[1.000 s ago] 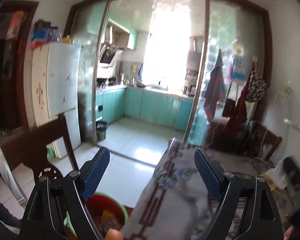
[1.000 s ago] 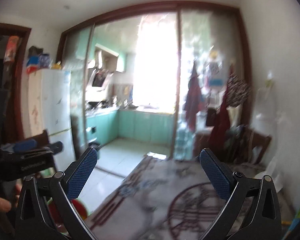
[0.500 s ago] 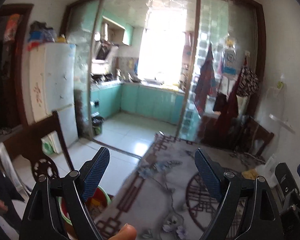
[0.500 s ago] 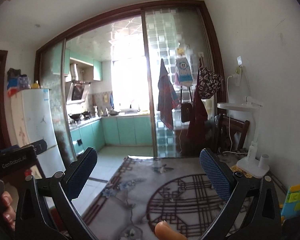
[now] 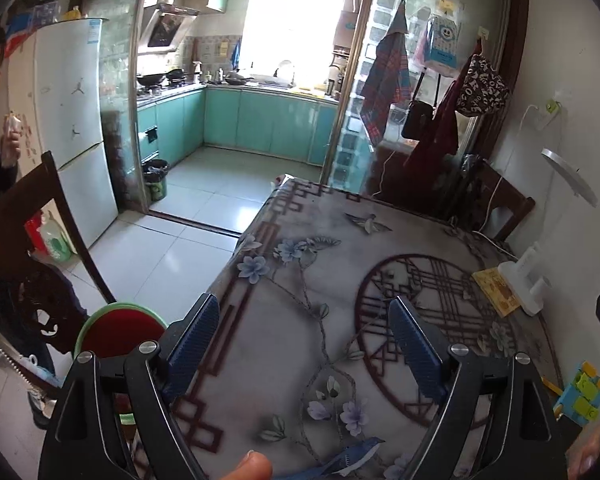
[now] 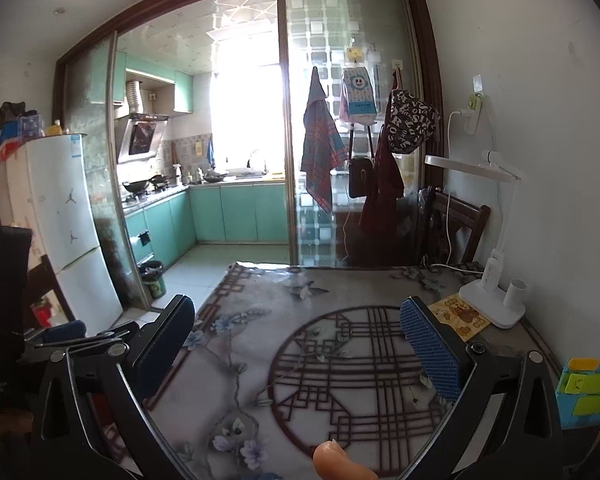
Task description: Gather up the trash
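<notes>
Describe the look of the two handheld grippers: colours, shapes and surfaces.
The left gripper and the right gripper look alike: black plastic frames with triangular cut-outs, silver round screw heads at the joints, and two flat fingers faced with blue ribbed pads. No cables show on either. A bare fingertip shows at the bottom edge of each view; no sleeve is visible.

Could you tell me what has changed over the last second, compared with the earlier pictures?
Both cameras have swung and tilted down toward the table, so more of its patterned cover shows; the left view has shifted from the table's left edge over it. The left gripper and right gripper took hold of nothing and stay open and empty. The yellow packet beside the lamp base and the red bin lie untouched.
</notes>
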`<state>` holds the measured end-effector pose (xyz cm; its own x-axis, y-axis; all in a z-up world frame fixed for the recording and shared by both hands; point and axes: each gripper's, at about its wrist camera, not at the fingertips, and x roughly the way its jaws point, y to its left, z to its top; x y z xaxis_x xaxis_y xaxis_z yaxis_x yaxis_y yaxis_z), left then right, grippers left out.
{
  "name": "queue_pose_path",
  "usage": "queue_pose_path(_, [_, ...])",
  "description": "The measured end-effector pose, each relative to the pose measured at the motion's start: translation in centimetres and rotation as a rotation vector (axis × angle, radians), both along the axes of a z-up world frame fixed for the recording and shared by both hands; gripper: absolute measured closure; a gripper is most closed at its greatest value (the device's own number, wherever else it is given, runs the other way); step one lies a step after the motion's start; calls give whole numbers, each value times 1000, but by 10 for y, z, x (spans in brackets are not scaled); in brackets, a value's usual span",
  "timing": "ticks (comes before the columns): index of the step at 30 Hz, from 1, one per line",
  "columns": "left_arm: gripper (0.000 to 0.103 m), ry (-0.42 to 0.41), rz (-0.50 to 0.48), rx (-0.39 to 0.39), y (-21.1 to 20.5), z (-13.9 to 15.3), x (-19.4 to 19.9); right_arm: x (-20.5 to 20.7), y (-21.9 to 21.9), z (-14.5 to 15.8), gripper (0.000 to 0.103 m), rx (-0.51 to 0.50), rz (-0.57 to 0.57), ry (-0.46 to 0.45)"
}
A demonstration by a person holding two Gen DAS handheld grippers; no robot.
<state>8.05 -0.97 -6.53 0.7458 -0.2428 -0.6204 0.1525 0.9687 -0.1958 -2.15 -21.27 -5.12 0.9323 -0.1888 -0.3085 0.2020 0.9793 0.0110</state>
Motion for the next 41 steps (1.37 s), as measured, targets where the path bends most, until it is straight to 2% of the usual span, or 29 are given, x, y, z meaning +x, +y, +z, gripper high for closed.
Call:
queue_pose_path(5, [16,11,-29,-29,18,-3,14,6,10,2,0,-49,-45,19])
queue_pose_path(14, [16,19,-52,-53,48,-1,27,12,33,-1,0,-31,-85,40])
queue_pose_path(23, [16,2,-47,-51,62,3,24,17,43,-4,0,1,-95,57])
queue_pose_path(39, [16,-33,-47,-47,66,14,14,20,45,-4,0,-3,-65,57])
queue_pose_path(41, [16,-50,-36,-19,61,14,9,20,43,-5,0,1,-64,61])
